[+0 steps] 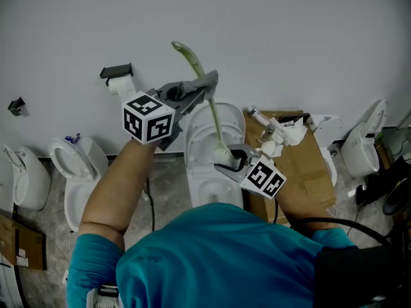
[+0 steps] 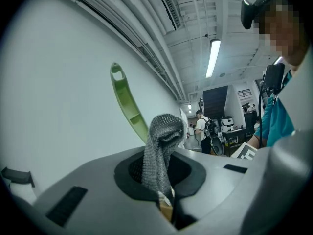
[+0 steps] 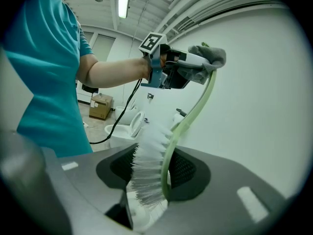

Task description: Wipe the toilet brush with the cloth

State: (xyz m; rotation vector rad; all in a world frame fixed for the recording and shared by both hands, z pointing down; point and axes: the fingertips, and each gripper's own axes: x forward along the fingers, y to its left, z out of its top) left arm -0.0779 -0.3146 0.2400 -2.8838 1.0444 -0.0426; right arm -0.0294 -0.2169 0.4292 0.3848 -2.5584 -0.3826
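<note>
Grey cloth (image 2: 159, 151) clamped in left gripper (image 1: 204, 90) (held level), right gripper (image 1: 229, 160) clamping toilet brush (image 1: 217, 120) bristles

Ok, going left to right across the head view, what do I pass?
left-hand toilet → toilet-paper holder → left gripper gripping the cloth → right gripper holding the toilet brush → cardboard box → far-right toilet

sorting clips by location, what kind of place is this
Probably a mock-up or showroom space, not a home bathroom: several white ceramic toilets stand in a row along a plain white wall, with a brown cardboard box among them.
</note>
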